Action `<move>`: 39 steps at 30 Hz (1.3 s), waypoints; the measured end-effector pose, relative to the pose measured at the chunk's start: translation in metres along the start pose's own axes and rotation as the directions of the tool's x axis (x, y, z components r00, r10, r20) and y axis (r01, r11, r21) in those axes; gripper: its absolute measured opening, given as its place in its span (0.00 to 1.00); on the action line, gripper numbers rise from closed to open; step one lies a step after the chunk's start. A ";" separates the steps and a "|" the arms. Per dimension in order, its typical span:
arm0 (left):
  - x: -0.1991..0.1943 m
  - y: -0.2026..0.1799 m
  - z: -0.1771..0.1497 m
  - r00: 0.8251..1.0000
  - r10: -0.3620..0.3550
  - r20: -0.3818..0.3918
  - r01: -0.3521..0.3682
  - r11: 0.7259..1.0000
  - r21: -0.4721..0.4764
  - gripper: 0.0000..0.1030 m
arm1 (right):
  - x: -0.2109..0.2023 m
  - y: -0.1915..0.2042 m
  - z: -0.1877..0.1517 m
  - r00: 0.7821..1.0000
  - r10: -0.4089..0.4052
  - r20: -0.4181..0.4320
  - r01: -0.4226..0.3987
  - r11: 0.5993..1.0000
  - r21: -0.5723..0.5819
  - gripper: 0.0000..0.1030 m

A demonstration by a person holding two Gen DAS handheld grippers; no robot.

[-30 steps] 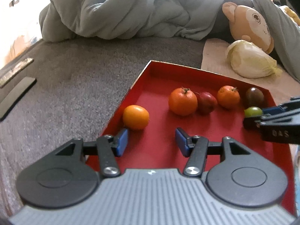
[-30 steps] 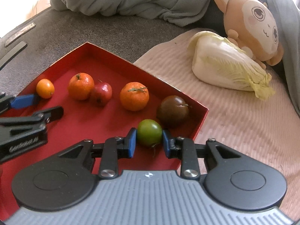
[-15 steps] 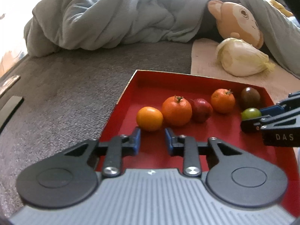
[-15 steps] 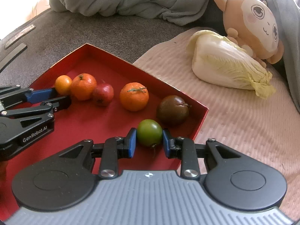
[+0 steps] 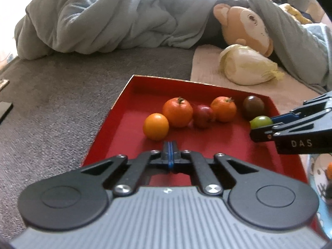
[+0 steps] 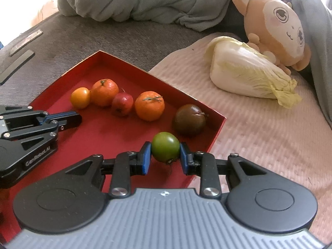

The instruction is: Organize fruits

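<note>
A red tray [image 5: 124, 112] [image 6: 87, 66] holds a row of fruit: a small yellow-orange fruit [image 5: 155, 126] [image 6: 80, 97], an orange [image 5: 177, 112] [image 6: 104, 92], a small red apple [image 5: 203, 116] [image 6: 122, 103], a second orange [image 5: 223, 109] [image 6: 149, 105] and a dark brown fruit [image 5: 253, 106] [image 6: 189, 119]. My right gripper [image 6: 165, 155] [image 5: 259, 128] is shut on a green fruit [image 6: 165, 149] [image 5: 261, 121] near the tray's right end. My left gripper [image 5: 170, 149] [image 6: 76, 118] is shut and empty, just short of the small yellow-orange fruit.
A napa cabbage [image 5: 247, 66] [image 6: 249, 72] lies on a pale pink mat [image 6: 259, 124] right of the tray. A plush monkey [image 6: 276, 25] [image 5: 244, 27] and a grey-blue blanket [image 5: 116, 18] lie behind. Grey carpet [image 5: 51, 103] spreads left.
My left gripper has closed from wide open to shut and empty. The small yellow-orange fruit now sits right beside the first orange. My right gripper keeps the green fruit.
</note>
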State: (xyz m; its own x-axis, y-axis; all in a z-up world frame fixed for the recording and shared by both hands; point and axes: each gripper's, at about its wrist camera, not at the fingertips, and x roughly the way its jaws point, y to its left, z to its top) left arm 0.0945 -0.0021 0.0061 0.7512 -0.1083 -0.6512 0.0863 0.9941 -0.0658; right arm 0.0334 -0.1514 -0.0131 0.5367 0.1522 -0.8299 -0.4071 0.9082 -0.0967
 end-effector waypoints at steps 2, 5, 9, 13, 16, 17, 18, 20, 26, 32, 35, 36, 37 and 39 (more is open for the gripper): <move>-0.008 0.000 -0.001 0.999 -0.036 0.018 0.036 0.999 -0.006 0.02 | -0.003 -0.001 -0.001 1.000 0.003 0.003 -0.003 1.000 0.000 0.33; -0.020 0.000 -0.004 0.994 -0.097 0.041 0.098 0.995 -0.017 0.02 | -0.008 0.000 -0.002 1.000 0.009 0.008 -0.009 1.000 -0.005 0.33; -0.032 -0.007 -0.008 0.989 -0.135 0.064 0.135 0.991 0.003 0.02 | -0.016 0.000 -0.001 0.999 0.021 0.026 -0.021 1.000 -0.004 0.33; -0.040 -0.010 -0.010 0.984 -0.157 0.082 0.157 0.988 0.000 0.02 | -0.022 0.000 -0.001 0.999 0.038 0.030 -0.038 0.999 -0.008 0.33; -0.033 -0.012 -0.010 0.993 -0.092 0.079 0.092 0.996 0.008 0.03 | -0.027 -0.002 -0.002 0.998 0.051 0.036 -0.050 0.999 -0.012 0.33; -0.027 -0.010 -0.009 0.996 -0.062 0.066 0.063 0.998 -0.005 0.05 | -0.029 -0.002 -0.002 0.998 0.055 0.041 -0.054 0.998 -0.012 0.33; -0.023 -0.009 -0.008 0.997 -0.040 0.061 0.040 0.999 -0.010 0.05 | -0.031 -0.003 -0.003 0.997 0.059 0.043 -0.058 0.998 -0.012 0.33; -0.014 -0.007 -0.005 0.998 0.020 0.058 -0.020 1.000 0.002 0.06 | -0.034 -0.004 -0.004 0.997 0.070 0.045 -0.069 0.998 -0.013 0.33; 0.005 -0.009 0.000 0.995 0.104 0.014 -0.104 0.994 0.042 0.47 | -0.034 -0.009 -0.009 0.997 0.077 0.031 -0.077 0.997 -0.001 0.33; 0.003 -0.008 0.006 0.994 0.091 0.062 -0.095 0.994 0.060 0.68 | -0.030 -0.010 -0.008 0.997 0.073 0.027 -0.074 0.997 0.018 0.33; 0.007 -0.009 0.010 0.996 0.068 0.057 -0.072 0.995 0.074 0.68 | -0.026 -0.009 -0.007 0.997 0.072 0.023 -0.073 0.997 0.020 0.33; 0.009 -0.008 0.011 0.996 0.063 0.058 -0.067 0.995 0.077 0.68 | -0.025 -0.008 -0.007 0.997 0.072 0.022 -0.072 0.997 0.021 0.33; 0.012 -0.006 0.013 0.997 0.056 0.058 -0.061 0.995 0.077 0.68 | -0.024 -0.007 -0.006 0.997 0.072 0.020 -0.073 0.997 0.021 0.33; 0.018 -0.004 0.016 0.998 0.039 0.047 -0.043 0.996 0.077 0.67 | -0.022 -0.005 -0.005 0.997 0.074 0.019 -0.074 0.997 0.018 0.33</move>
State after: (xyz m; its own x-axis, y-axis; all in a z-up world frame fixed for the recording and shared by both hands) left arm 0.1184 -0.0077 0.0065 0.7841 -0.0695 -0.6167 0.1041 0.9944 0.0203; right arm 0.0197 -0.1618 0.0032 0.5191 0.2264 -0.8242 -0.4325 0.9013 -0.0249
